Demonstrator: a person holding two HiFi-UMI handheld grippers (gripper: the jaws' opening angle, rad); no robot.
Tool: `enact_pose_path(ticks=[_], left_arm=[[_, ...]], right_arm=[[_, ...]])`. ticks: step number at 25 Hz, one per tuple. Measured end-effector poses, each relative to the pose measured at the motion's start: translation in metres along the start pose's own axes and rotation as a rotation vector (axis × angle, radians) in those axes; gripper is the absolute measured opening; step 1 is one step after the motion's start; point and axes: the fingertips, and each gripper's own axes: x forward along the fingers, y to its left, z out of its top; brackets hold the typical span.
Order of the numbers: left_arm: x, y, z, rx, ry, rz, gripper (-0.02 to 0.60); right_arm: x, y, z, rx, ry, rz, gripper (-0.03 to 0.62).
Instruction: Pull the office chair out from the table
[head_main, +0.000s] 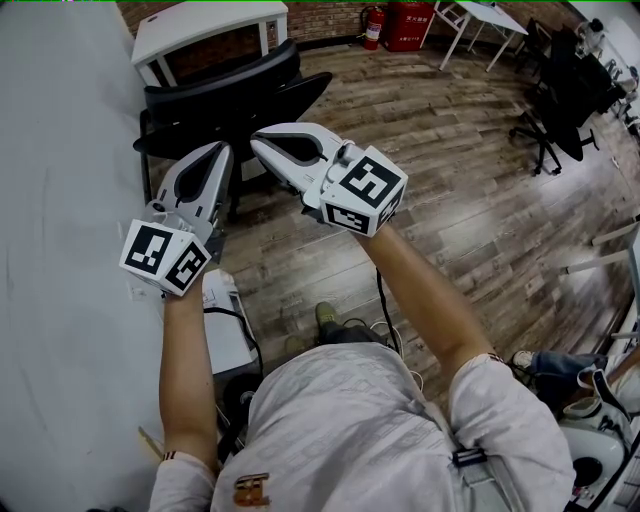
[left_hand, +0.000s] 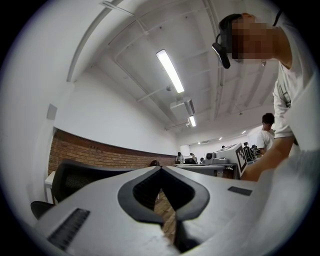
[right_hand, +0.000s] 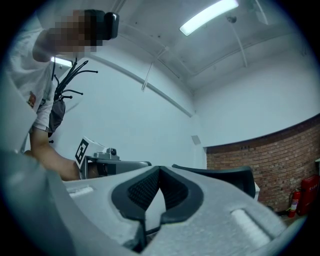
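A black office chair stands pushed up against a white table at the top left of the head view. Its mesh back also shows in the left gripper view and in the right gripper view. My left gripper hovers just short of the chair's seat, shut with nothing between its tips. My right gripper is beside it, over the chair's near edge, also shut and empty. Neither gripper touches the chair.
A white wall runs along the left. Wooden floor spreads to the right. Another black chair and white desks stand far right, with a red fire extinguisher by the brick wall. Cables and a white box lie at my feet.
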Motion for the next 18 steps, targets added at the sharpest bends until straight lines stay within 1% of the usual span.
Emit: enact_pose_path(ticks=[18], left_arm=[[-0.0018,-0.0004,-0.0012,-0.001,0.006,-0.007,0.0]], right_arm=[[0.0023,0.0012,0.0021,-0.001,-0.007,0.013,0.0]])
